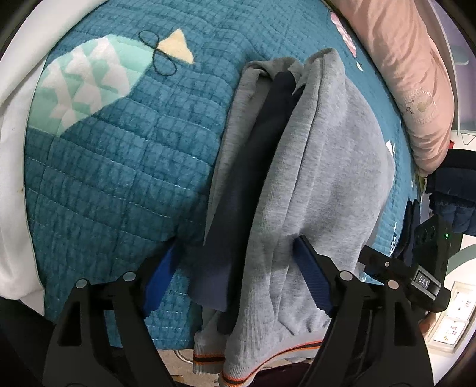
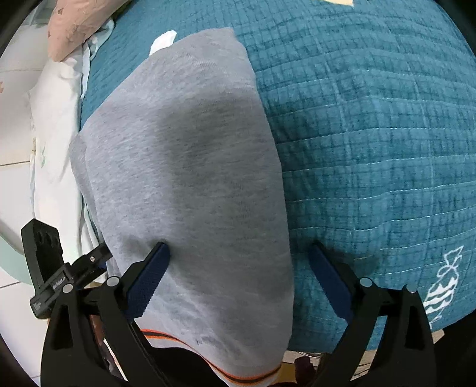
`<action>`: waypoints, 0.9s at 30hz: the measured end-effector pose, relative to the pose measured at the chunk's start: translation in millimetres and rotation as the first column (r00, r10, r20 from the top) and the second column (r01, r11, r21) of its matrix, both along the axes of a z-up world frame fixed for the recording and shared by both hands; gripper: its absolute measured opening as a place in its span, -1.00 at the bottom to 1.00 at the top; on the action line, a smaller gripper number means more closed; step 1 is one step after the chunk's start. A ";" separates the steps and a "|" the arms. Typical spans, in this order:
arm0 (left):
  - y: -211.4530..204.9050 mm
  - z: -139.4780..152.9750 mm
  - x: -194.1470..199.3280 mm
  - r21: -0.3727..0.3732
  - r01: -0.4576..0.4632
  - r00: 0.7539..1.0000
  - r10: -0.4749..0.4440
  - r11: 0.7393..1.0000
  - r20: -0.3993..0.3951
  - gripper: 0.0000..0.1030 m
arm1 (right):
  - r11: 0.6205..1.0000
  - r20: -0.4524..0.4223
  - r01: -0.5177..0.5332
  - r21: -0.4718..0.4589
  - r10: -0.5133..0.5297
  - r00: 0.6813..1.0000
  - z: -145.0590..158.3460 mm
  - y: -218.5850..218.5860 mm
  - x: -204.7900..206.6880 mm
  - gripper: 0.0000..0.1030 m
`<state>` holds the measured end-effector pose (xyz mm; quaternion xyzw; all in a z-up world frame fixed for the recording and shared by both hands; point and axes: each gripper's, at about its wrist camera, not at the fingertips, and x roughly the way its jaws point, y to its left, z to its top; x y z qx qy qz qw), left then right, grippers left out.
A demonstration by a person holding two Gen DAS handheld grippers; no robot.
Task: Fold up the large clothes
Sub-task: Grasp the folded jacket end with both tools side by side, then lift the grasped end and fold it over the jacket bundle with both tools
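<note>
A grey sweatshirt (image 1: 327,166) with a dark navy inner part (image 1: 255,166) and an orange-striped hem (image 1: 238,379) lies folded lengthwise on the teal quilted bedspread (image 1: 119,166). My left gripper (image 1: 235,259) is open, its blue pads on either side of the garment's near end; the right pad (image 1: 312,282) presses into the grey cloth. In the right wrist view the grey sweatshirt (image 2: 190,166) lies smooth. My right gripper (image 2: 241,262) is open, its left pad (image 2: 148,277) on the cloth and its right pad (image 2: 330,282) over the bedspread (image 2: 372,134).
A pink pillow (image 1: 410,74) lies at the bed's far right, also in the right wrist view (image 2: 74,23). A white sheet (image 2: 56,154) borders the bed. The other gripper's body (image 1: 428,268) shows at the right. The hem hangs over the bed's near edge (image 1: 166,342).
</note>
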<state>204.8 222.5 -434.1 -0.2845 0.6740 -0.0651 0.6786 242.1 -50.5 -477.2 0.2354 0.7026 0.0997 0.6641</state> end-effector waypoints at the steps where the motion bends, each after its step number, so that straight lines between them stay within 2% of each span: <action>1: -2.1 0.8 -0.4 0.007 0.001 1.000 -0.001 1.000 0.012 0.51 | 1.000 0.004 0.001 -0.001 -0.001 1.000 0.2 1.1 -0.1 0.79; 5: -3.9 0.8 -7.2 0.009 -0.018 0.998 0.017 1.000 0.059 0.51 | 1.000 0.008 -0.001 -0.023 0.001 1.000 -2.4 6.4 1.5 0.86; 12: -5.5 2.1 -12.9 0.033 -0.031 0.996 0.029 0.999 0.079 0.50 | 0.999 0.007 0.002 -0.041 -0.001 1.000 -4.7 10.5 6.1 0.87; 15: -5.5 3.1 -14.9 0.031 -0.045 0.995 0.042 0.999 0.088 0.41 | 0.999 0.017 0.006 -0.045 -0.005 1.000 -4.4 8.5 3.4 0.85; 17: -7.0 5.7 -18.9 0.024 -0.042 0.994 0.039 0.999 0.104 0.25 | 0.999 0.043 -0.005 -0.042 0.007 0.999 0.5 4.8 -4.1 0.54; 18: -6.0 6.1 -21.1 -0.014 -0.038 0.993 0.039 0.999 0.111 -0.12 | 1.000 0.063 -0.017 -0.022 0.018 0.998 5.4 5.3 -7.6 0.33; 19: -5.6 5.4 -22.6 -0.057 -0.047 0.993 0.052 0.997 0.104 -0.17 | 0.999 0.070 -0.013 -0.042 0.016 0.997 10.5 3.9 -11.9 0.14; 20: -4.4 4.1 -25.1 -0.059 -0.051 0.994 0.057 0.997 0.095 -0.17 | 0.999 0.070 -0.004 -0.054 0.007 0.998 14.0 3.0 -13.7 0.04; 22: -6.8 7.2 -23.8 -0.050 -0.026 0.996 0.030 0.998 0.088 -0.25 | 0.998 0.073 0.023 -0.054 -0.019 0.997 22.3 -4.4 -15.1 -0.31; 25: -11.8 12.6 -26.1 -0.064 0.004 0.995 0.002 0.998 0.095 -0.31 | 0.999 0.093 0.031 -0.010 -0.030 0.995 30.6 -15.0 -16.1 -0.49; 27: -11.8 11.8 -26.7 -0.071 0.016 0.996 -0.010 0.997 0.091 -0.32 | 1.000 0.096 0.025 -0.015 -0.023 0.995 32.1 -15.6 -15.9 -0.49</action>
